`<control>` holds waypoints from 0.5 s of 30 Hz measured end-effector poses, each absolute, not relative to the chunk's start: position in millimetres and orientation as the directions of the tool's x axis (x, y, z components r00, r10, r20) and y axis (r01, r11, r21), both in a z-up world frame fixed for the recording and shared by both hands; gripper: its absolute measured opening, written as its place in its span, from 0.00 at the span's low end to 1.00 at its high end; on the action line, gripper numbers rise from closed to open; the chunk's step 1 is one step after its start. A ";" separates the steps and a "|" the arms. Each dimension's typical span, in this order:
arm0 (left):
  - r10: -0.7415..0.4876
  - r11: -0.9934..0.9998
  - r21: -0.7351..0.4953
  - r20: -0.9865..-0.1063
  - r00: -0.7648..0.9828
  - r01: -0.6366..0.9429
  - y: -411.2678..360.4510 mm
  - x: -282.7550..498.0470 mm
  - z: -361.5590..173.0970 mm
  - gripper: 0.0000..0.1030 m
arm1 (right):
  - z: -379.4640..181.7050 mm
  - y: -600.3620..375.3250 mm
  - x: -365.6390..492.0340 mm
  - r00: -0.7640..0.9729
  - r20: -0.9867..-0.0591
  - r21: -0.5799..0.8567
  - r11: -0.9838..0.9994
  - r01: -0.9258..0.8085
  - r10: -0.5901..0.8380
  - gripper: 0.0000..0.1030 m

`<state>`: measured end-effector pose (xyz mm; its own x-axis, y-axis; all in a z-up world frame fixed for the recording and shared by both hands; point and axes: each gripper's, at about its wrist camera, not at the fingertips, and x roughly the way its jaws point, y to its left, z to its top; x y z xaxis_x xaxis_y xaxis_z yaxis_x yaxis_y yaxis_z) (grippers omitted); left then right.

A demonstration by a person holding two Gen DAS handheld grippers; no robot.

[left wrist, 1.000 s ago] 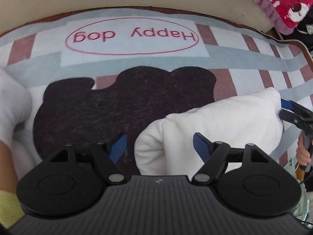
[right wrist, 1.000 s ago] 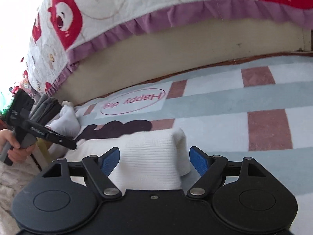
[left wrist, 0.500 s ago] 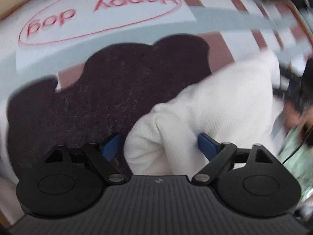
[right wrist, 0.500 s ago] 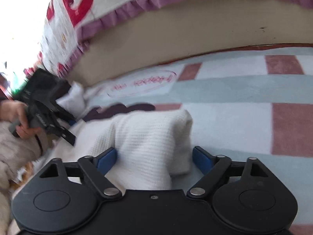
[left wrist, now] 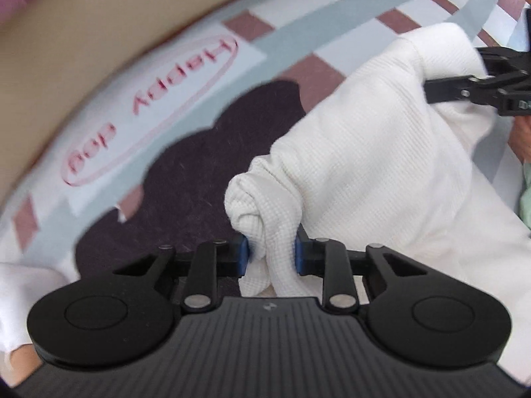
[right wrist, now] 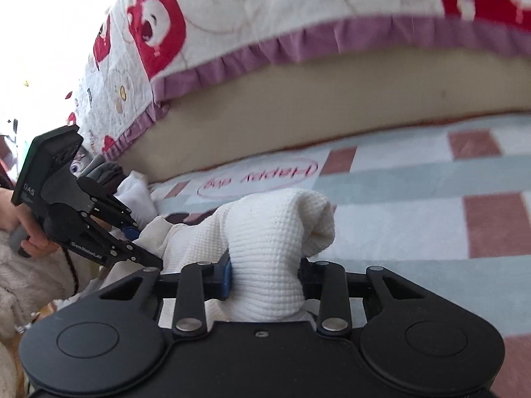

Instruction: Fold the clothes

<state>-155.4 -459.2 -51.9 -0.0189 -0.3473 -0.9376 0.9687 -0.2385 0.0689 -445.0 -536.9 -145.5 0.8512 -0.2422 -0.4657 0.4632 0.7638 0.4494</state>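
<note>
White waffle-knit garment (left wrist: pixel 381 139), bunched and partly folded, lies across the checked pink, grey and white rug (left wrist: pixel 292 33), covering part of the dark brown bear-shaped patch (left wrist: pixel 205 165) woven into it. The left gripper (left wrist: pixel 270 253) has just been closing, and its blue pads (left wrist: pixel 244 255) now pinch a twisted corner of the garment, on the side nearest the dark patch. The right gripper (right wrist: pixel 264 275) has likewise been closing; its jaws stand narrowed on a thick rolled end of the same garment (right wrist: pixel 275 242), on the side away from the patch. In the left wrist view the right gripper's black fingers (left wrist: pixel 464 91) press into the cloth's far edge. Beyond the dark patch sits a red oval reading "Happy dog" (right wrist: pixel 259 177), blurred here. Behind that rises a beige mattress side (right wrist: pixel 332 109) under a quilt with red bears and a purple frill (right wrist: pixel 265 26). A hand (right wrist: pixel 20 225) grips the left tool's handle, though its hold is probably only partly visible.
</note>
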 end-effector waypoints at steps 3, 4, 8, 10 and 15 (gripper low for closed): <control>-0.422 -0.231 0.105 -0.906 -0.003 0.967 -449.8 -159.5 -29.7 0.23 | -122.0 -521.6 -453.2 0.824 -0.478 0.401 0.760 0.512 -0.304 0.37; -0.449 -0.235 0.120 -0.894 0.001 0.965 -445.8 -162.0 -22.4 0.23 | -113.8 -518.1 -455.6 0.814 -0.483 0.379 0.761 0.527 -0.323 0.37; -0.555 -0.204 0.164 -0.831 0.024 0.965 -436.0 -165.6 12.9 0.23 | -72.6 -513.4 -452.7 0.776 -0.473 0.285 0.761 0.583 -0.417 0.35; -0.607 -0.164 0.198 -0.793 0.059 0.966 -440.8 -164.8 32.8 0.23 | -50.3 -518.7 -444.7 0.762 -0.456 0.245 0.758 0.604 -0.460 0.35; -0.732 -0.068 0.258 -0.669 0.127 0.964 -470.0 -155.8 83.3 0.23 | 3.3 -565.4 -422.2 0.744 -0.390 0.194 0.742 0.642 -0.543 0.34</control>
<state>-155.8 -470.0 83.3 0.1273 -0.7320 -0.6693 0.9637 -0.0683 0.2580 -422.2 -565.4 3.3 0.7440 -0.5427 -0.3898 0.6423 0.7415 0.1937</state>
